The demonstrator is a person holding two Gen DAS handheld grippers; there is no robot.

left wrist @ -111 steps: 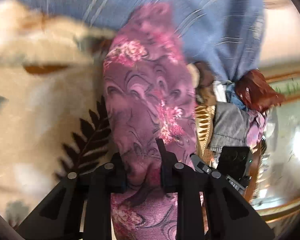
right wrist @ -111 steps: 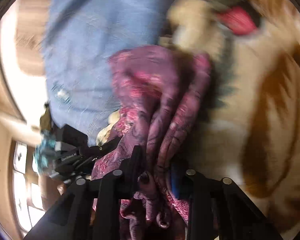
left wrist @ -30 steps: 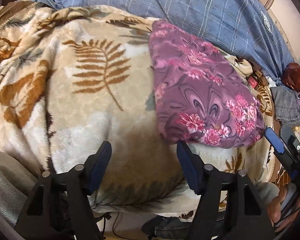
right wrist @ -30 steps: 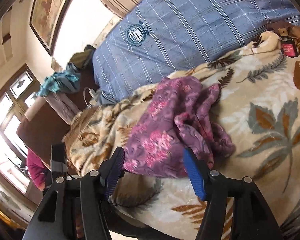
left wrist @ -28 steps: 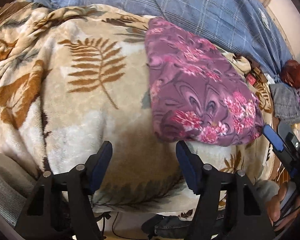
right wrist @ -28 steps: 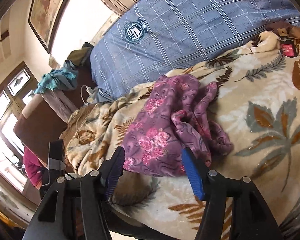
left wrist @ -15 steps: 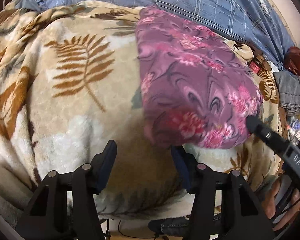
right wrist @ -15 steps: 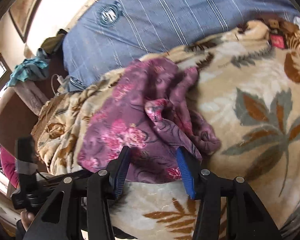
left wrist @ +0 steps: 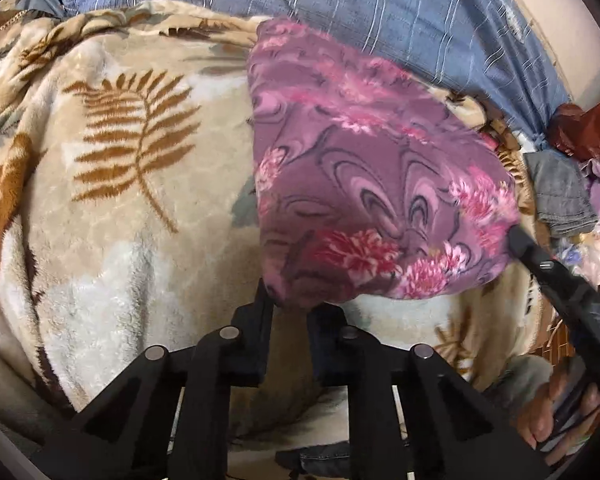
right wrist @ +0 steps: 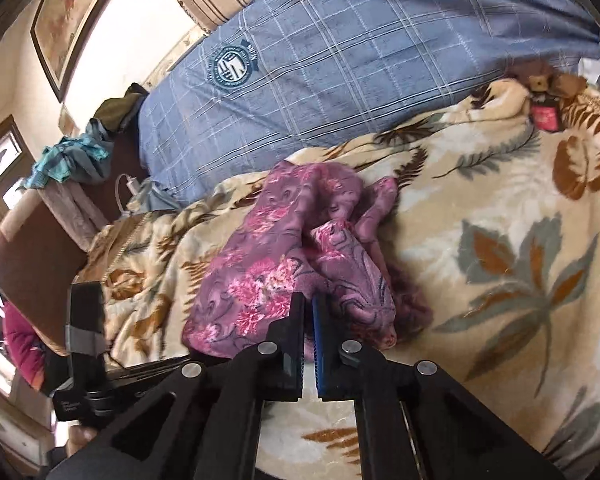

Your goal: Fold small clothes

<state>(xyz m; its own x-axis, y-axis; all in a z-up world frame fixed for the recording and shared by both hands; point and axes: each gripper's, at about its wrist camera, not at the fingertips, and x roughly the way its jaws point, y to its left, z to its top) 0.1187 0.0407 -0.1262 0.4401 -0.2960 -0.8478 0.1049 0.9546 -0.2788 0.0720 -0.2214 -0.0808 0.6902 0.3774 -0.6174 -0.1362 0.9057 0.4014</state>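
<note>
A purple floral garment (left wrist: pixel 372 184) lies on a cream leaf-print blanket (left wrist: pixel 132 184). In the left wrist view my left gripper (left wrist: pixel 290 300) is shut on the garment's near corner. In the right wrist view the same garment (right wrist: pixel 284 264) lies bunched with folds on its right side, and my right gripper (right wrist: pixel 309 308) is shut on its near edge. The right gripper's finger also shows at the right of the left wrist view (left wrist: pixel 556 276), at the garment's other near corner.
A blue checked pillow (right wrist: pixel 340 64) lies behind the garment. Grey and red clothes (left wrist: pixel 564 196) pile at the blanket's right end. A brown armchair (right wrist: pixel 32 256) with teal cloth (right wrist: pixel 68 160) stands at left. The blanket (right wrist: pixel 520 264) spreads wide to the right.
Both grippers, open half a second ago, have moved forward and closed on the garment's near edge, left on one corner and right on the other.
</note>
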